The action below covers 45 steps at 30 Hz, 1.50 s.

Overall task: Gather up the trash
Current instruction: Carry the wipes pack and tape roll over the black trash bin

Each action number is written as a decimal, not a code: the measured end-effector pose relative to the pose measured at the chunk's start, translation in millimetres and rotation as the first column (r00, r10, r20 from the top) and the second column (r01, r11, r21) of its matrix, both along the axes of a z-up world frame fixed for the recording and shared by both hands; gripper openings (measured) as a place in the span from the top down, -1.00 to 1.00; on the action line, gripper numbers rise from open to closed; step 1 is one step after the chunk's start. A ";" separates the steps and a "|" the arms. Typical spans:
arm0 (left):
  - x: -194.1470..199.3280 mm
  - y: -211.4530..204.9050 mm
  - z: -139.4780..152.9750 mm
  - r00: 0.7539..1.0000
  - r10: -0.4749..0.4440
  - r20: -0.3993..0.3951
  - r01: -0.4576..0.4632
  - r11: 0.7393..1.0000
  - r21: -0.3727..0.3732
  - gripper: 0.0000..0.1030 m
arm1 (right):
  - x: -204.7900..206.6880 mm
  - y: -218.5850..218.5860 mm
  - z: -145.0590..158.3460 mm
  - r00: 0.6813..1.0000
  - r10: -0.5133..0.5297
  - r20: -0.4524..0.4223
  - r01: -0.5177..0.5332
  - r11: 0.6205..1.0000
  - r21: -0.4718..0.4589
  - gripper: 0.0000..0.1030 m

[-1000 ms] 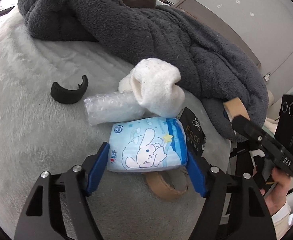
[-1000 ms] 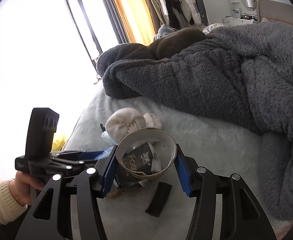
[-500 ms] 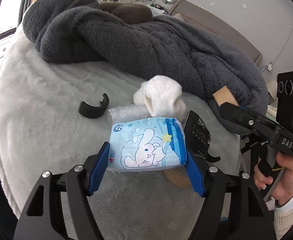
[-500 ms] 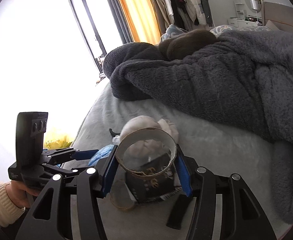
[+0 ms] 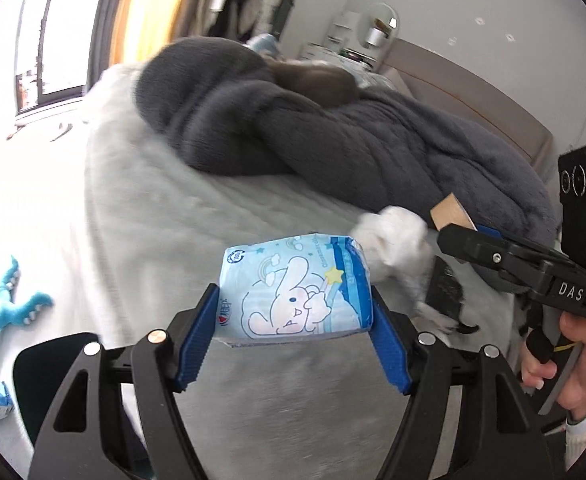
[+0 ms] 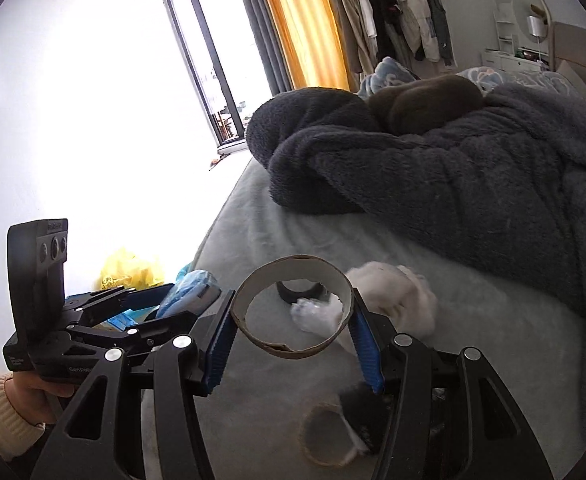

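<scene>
Showing only rightward: second cardboard ring (image 6: 327,436) below right tool's (image 6: 293,320) tape ring (image 6: 293,350).

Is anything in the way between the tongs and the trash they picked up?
No. The left tongs already squeeze the blue bunny tissue pack, and the right tongs already squeeze the cardboard ring. Nothing sits between pads and trash. No trash bin is clearly in view, so I can't judge that path.
</scene>
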State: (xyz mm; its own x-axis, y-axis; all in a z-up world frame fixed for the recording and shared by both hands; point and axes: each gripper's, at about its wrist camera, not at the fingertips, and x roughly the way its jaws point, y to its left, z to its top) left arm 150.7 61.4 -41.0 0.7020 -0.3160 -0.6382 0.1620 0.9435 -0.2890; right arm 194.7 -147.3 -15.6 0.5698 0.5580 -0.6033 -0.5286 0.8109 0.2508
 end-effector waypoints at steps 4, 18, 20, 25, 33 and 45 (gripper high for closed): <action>-5.8 23.1 1.4 0.997 0.069 0.019 -0.070 0.996 0.046 -0.43 | -2.0 25.3 -3.2 1.000 -0.008 0.018 0.009 0.998 -0.060 -0.06; -19.2 88.5 -17.2 0.975 0.223 -0.028 -0.215 0.962 0.165 -0.43 | -5.2 94.7 -4.1 0.999 0.044 0.019 -0.043 0.997 -0.058 -0.07; -20.4 96.3 -20.6 0.971 0.237 -0.034 -0.227 0.958 0.173 -0.43 | -5.1 103.5 -4.2 0.998 0.058 0.018 -0.057 0.997 -0.058 -0.07; -23.1 113.4 -32.8 0.962 0.265 -0.066 -0.249 0.951 0.185 -0.43 | -3.5 122.1 -1.0 0.996 0.081 0.021 -0.080 0.996 -0.045 -0.07; -25.5 138.5 -59.4 0.948 0.285 -0.143 -0.250 0.942 0.225 -0.43 | -6.3 153.1 -0.7 0.993 0.121 0.014 -0.121 0.992 -0.031 -0.07; -36.5 191.3 -109.8 0.891 0.336 -0.306 -0.281 0.936 0.211 -0.43 | -13.9 212.7 -12.1 0.979 0.204 -0.007 -0.204 0.978 -0.042 -0.07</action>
